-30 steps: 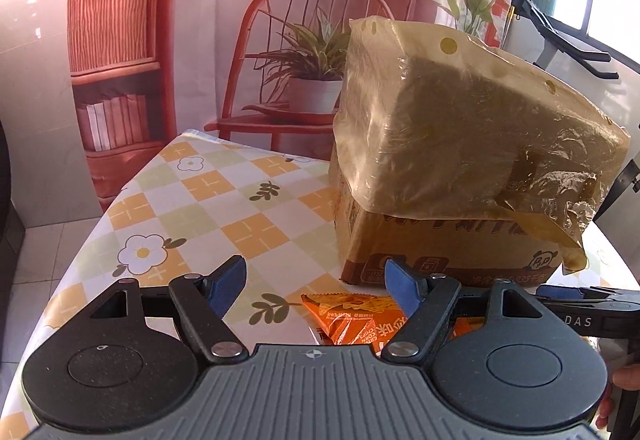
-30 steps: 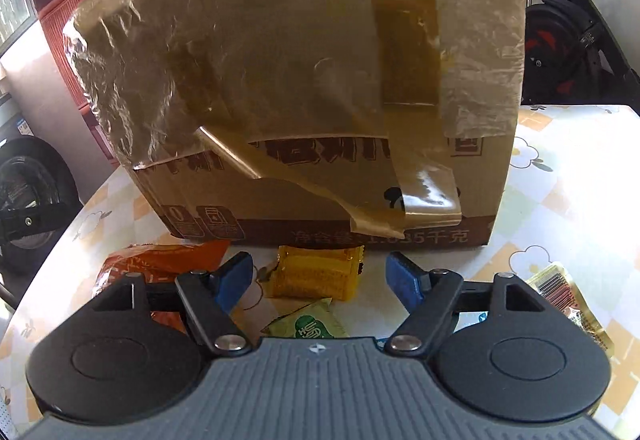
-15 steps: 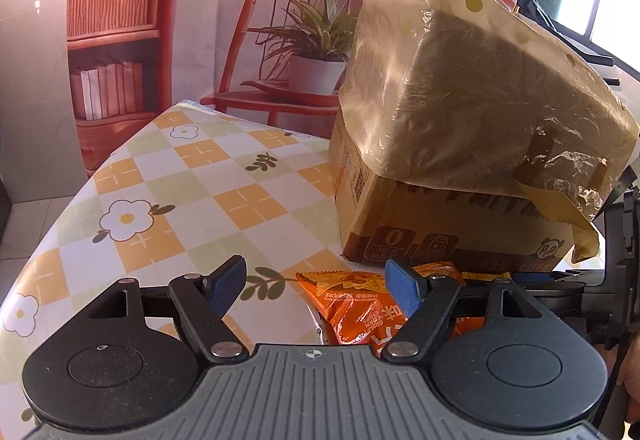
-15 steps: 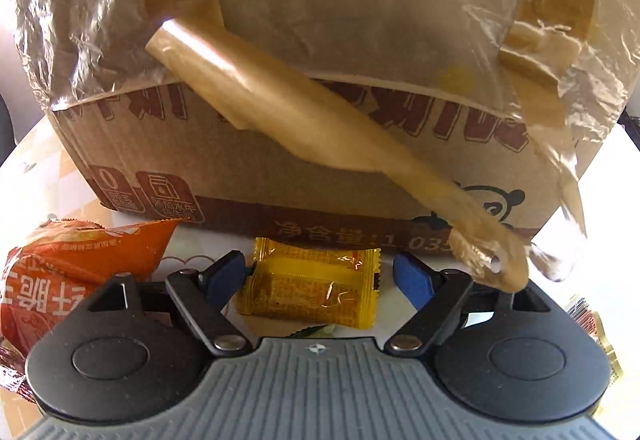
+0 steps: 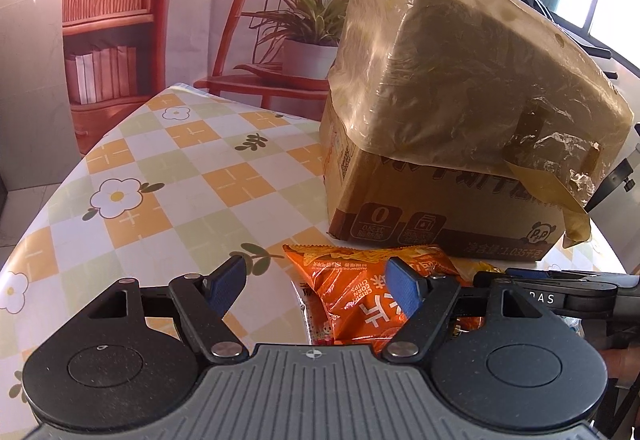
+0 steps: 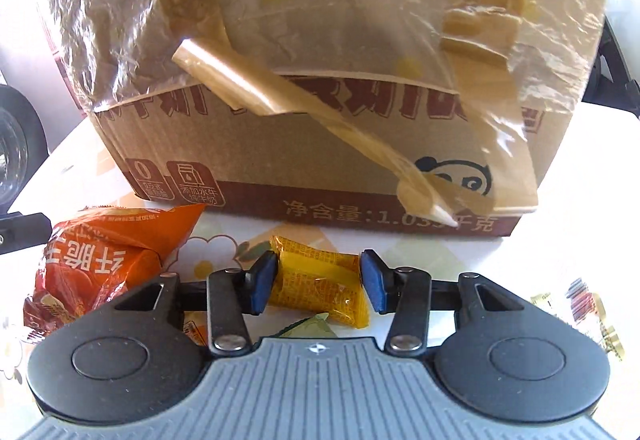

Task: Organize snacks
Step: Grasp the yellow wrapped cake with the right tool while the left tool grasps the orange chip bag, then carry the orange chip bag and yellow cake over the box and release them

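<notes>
A cardboard box point(image 5: 432, 196) point(image 6: 320, 160) lined with a clear plastic bag stands on the flowered table point(image 5: 168, 176). An orange corn-chips bag point(image 5: 360, 292) point(image 6: 100, 260) lies in front of it. My left gripper point(image 5: 316, 284) is open and hovers over the bag's left end. My right gripper point(image 6: 318, 282) has narrowed around a small yellow snack packet point(image 6: 320, 286), with a pad on each side of it. A green packet point(image 6: 308, 328) peeks out under the gripper. The right gripper shows at the left wrist view's right edge point(image 5: 560, 288).
A yellow and red wrapped snack point(image 6: 592, 316) lies on the table at the right. A red chair with a potted plant point(image 5: 304, 36) and a bookshelf point(image 5: 104, 40) stand beyond the table's far edge.
My right gripper has moved down and forward and its fingers have narrowed around the yellow packet. My left gripper has shifted slightly nearer the orange bag.
</notes>
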